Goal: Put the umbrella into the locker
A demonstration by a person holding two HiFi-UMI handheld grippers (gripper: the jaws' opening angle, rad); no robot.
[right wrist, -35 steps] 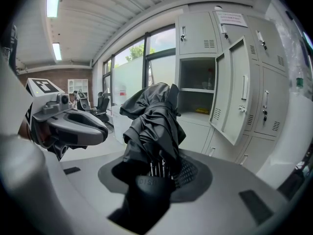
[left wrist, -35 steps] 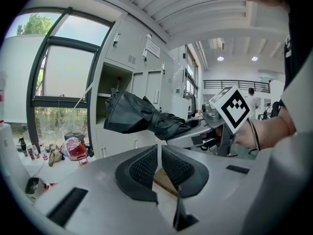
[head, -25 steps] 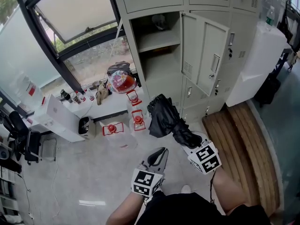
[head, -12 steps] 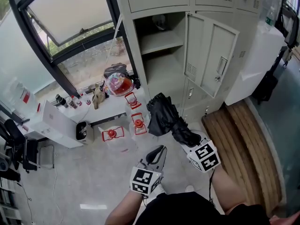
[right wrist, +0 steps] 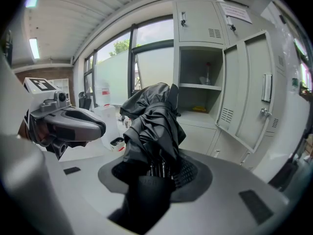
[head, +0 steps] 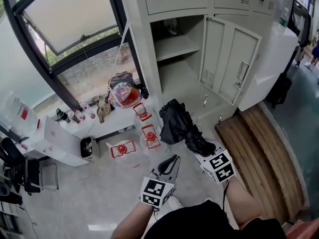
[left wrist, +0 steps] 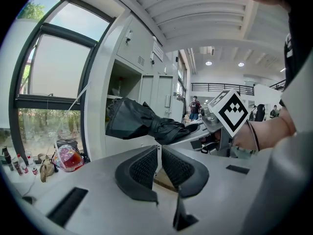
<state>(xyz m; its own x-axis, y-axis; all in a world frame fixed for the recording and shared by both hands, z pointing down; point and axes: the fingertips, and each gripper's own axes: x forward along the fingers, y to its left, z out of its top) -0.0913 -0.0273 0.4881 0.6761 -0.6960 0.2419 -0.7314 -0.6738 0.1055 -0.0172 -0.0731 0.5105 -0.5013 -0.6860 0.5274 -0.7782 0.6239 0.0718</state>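
A folded black umbrella juts from my right gripper, which is shut on its lower end; the canopy rises between the pads toward the locker. In the left gripper view the umbrella crosses from the right. The pale grey locker stands ahead with its door swung open, showing an upper shelf and a lower compartment. My left gripper hangs below and left of the umbrella, shut with nothing between its fingers.
Red lantern-like objects and a round red-and-clear bag sit on the floor left of the locker, beside a white box. A wooden platform lies to the right. Small items rest on the locker shelf.
Both grippers and the umbrella have drawn a little nearer the locker, which now sits slightly larger and further right in the head view. The grip is unchanged.
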